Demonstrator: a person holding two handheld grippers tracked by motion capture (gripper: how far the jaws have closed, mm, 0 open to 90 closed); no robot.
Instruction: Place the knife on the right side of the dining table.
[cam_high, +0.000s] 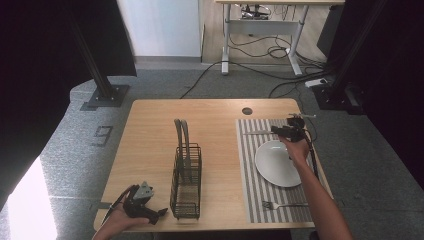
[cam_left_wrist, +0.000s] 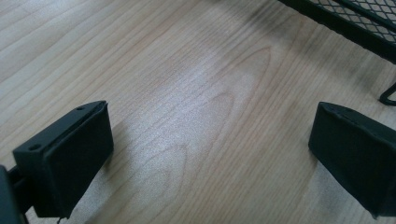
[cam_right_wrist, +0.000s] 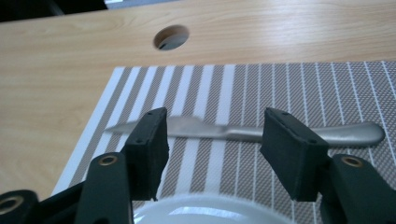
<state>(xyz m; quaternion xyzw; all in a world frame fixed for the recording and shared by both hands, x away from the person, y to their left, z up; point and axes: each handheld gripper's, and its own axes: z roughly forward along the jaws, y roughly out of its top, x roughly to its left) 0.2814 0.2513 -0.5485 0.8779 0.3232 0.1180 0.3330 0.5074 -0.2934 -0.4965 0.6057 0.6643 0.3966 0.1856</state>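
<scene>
Knife (cam_right_wrist: 243, 133) lies flat on the striped mat (cam_right_wrist: 299, 88), far side of the plate (cam_high: 276, 163), blade twd mat's left edge in the high view, handle twd the right. My right claw (cam_right_wrist: 212, 149) hangs over it w/ jaws apart, nothing btwn the pads; knife sits on the mat beyond them, not touched.

Handling guess: all metal, stiff, lightish, smooth & prob slippery. Lies very low on the mat, so pads must come right down to the weave to get under its edges. Best hold: across the narrow neck or the thicker handle, not the thin blade, which would twist out.

Left claw (cam_high: 142, 204) rests released on the tabletop (cam_left_wrist: 196, 93), just beside the wire rack (cam_high: 186, 182). Fork (cam_high: 282, 205) at mat's near edge.
</scene>
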